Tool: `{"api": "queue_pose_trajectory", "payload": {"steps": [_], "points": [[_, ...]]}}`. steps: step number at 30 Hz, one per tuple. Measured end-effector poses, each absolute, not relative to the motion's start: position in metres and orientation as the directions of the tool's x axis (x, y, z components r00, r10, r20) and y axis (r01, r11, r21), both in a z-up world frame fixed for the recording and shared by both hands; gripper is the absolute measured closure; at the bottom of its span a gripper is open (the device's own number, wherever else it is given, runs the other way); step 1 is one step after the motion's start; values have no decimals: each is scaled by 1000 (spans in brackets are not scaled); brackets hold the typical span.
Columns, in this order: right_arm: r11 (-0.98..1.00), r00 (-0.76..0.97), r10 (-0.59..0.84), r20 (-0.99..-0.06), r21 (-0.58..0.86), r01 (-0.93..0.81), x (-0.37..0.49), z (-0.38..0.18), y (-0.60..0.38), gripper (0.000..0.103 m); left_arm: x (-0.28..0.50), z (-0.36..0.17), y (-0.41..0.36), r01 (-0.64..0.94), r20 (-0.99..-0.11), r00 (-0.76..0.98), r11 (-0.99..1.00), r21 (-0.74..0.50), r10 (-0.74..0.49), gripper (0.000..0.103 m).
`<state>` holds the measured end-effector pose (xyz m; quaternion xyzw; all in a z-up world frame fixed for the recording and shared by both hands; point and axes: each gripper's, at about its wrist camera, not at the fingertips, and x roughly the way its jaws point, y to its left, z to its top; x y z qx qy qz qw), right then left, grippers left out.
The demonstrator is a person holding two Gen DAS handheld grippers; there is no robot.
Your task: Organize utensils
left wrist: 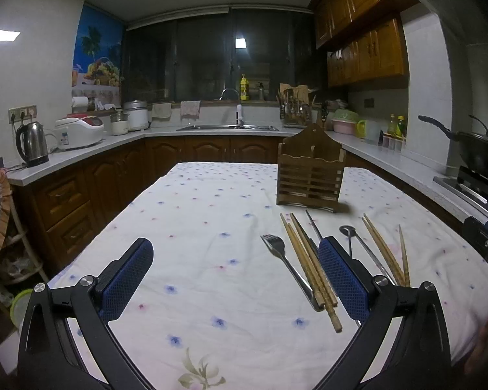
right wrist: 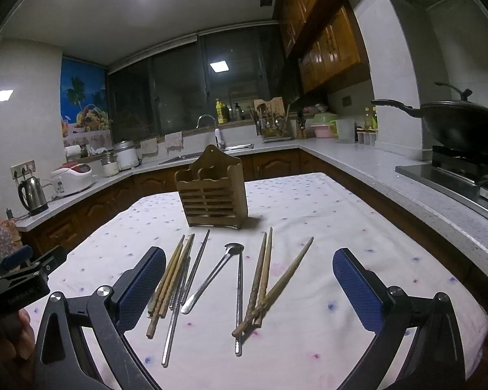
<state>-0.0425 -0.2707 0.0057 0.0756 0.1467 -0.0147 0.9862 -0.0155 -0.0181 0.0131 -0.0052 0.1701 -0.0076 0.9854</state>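
Note:
A brown wooden utensil holder (left wrist: 310, 174) (right wrist: 211, 190) stands upright on the cloth-covered table. In front of it lie loose utensils: a metal fork (left wrist: 286, 263), a bunch of wooden chopsticks (left wrist: 309, 266) (right wrist: 169, 279), metal chopsticks (right wrist: 192, 273), a metal spoon (left wrist: 349, 237) (right wrist: 211, 276) and more wooden chopsticks (left wrist: 387, 253) (right wrist: 266, 279). My left gripper (left wrist: 239, 250) is open and empty, left of the utensils. My right gripper (right wrist: 249, 261) is open and empty, its fingers on either side of the utensil spread, above the table.
The table carries a white flowered cloth (left wrist: 195, 221). Counters ring the table: a kettle (left wrist: 32, 143) and rice cooker (left wrist: 79, 131) at left, a sink (left wrist: 227, 126) at back, a wok on the stove (right wrist: 462, 130) at right.

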Motion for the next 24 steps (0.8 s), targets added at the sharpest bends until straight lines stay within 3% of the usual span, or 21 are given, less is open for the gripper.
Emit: {"api": "queue_pose_trajectory", "payload": {"steps": [12, 24], "points": [[988, 955, -4, -295, 147, 50, -42, 6, -268, 0, -8, 11, -19, 20, -359, 933, 999, -29, -29, 0], [985, 940, 10, -342, 167, 50, -28, 8, -268, 0, 23, 3, -15, 31, -451, 891, 997, -75, -61, 0]]}}
